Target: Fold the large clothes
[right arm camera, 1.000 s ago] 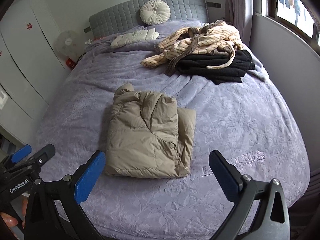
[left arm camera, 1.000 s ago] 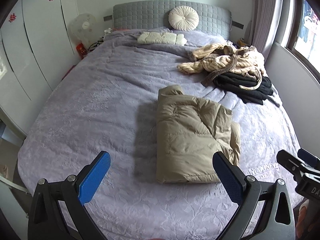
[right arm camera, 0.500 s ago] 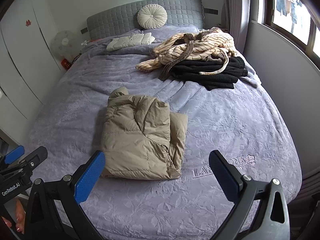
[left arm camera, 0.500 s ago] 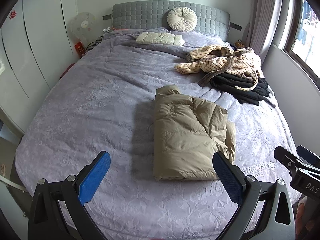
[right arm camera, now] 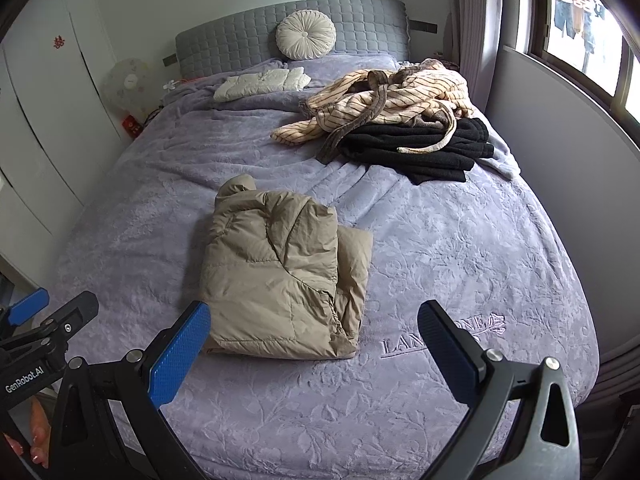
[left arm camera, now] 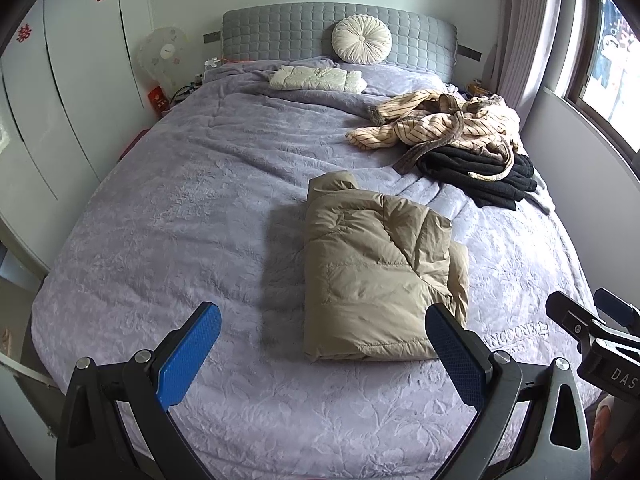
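Note:
A tan puffer jacket (left arm camera: 372, 276) lies folded into a rectangle in the middle of the purple bed (left arm camera: 180, 220); it also shows in the right wrist view (right arm camera: 280, 276). My left gripper (left arm camera: 320, 356) is open and empty above the bed's near edge, short of the jacket. My right gripper (right arm camera: 316, 348) is open and empty, just in front of the jacket's near edge. A striped beige robe (left arm camera: 440, 128) lies crumpled on a black garment (left arm camera: 480, 172) at the back right. The same robe (right arm camera: 392, 100) and black garment (right arm camera: 416, 148) show in the right wrist view.
A folded white garment (left arm camera: 316, 78) and a round cushion (left arm camera: 362, 40) lie by the grey headboard (left arm camera: 280, 32). White wardrobes (left arm camera: 60, 100) and a fan (left arm camera: 162, 50) stand on the left. A wall and window (right arm camera: 580, 80) run along the right.
Both grippers have pulled back from the bed a little, so the jacket and the piles look farther away. Nothing on the bed has moved.

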Tool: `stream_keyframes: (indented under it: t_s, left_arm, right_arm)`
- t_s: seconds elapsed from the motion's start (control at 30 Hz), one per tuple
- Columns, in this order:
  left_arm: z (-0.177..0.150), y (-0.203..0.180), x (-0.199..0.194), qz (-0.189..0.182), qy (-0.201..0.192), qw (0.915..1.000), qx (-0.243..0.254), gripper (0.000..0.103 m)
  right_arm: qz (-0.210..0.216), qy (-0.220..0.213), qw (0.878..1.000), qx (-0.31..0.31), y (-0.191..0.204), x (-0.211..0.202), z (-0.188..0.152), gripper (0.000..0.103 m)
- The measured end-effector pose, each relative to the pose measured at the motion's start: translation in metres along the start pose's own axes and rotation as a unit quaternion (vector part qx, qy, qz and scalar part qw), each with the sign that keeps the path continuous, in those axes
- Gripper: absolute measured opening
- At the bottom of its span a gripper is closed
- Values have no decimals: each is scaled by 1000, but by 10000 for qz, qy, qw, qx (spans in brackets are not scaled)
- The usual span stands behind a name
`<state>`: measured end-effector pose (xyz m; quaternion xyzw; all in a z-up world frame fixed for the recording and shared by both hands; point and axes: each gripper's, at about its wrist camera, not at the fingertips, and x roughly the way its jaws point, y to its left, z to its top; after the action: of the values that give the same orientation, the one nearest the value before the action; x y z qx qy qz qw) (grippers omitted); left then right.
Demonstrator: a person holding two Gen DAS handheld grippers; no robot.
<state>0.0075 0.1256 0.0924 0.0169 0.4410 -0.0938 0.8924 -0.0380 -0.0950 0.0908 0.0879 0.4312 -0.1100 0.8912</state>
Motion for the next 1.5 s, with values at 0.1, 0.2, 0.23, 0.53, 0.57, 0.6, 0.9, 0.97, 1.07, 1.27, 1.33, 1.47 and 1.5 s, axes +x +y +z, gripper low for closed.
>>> stream_keyframes:
  t_s: [0.1,0.2,0.23,0.53,0.57,0.6,0.9,0.97,1.07,1.27,1.33,1.47,1.5]
  left_arm:
    - [1,0,0,2,-4,10000,9,102]
    - [1,0,-1,-3,4,10000,12,102]
    - [2,-1,-1,-4,2,10000,14,102]
    - [1,-1,-1,6,5,10000,7,102]
    - [1,-1,-1,5,3,10000,7,102]
    - [1,-1,-1,7,4,10000,6,102]
    - [2,-1,0,-3,7,10000,15,102]
    - [2,-1,0,-4,14,10000,15,102]
    - [2,-1,0,-2,11,10000,9,102]
    - [2,-1,0,-1,12,10000,16,102]
    - [1,-1,1,-2,17,10000,17,102]
    - [2,-1,1,0,15,10000,14,102]
    - [2,-1,1,-2,16,10000,14,102]
  right_arm:
    - [2,-3,10000,-2,0,0,0,103]
    - [10,1,10000,-19,-1,1,1,103]
    - [13,4,10000,-18,0,1,1,103]
    - [6,15,10000,-9,0,1,0,103]
    - [6,15,10000,-12,-1,1,0,103]
    - [3,19,10000,-15,0,1,0,103]
    - [-4,31,10000,-8,1,1,0,103]
    - [-3,34,10000,-7,1,1,0,103]
    - [-3,39,10000,-9,1,1,0,103]
    - [-6,44,10000,-11,0,1,1,103]
    - [-3,49,10000,-11,-1,1,0,103]
    - [-2,53,10000,-12,-1,1,0,103]
    - [-8,52,10000,-17,-1,1,0,103]
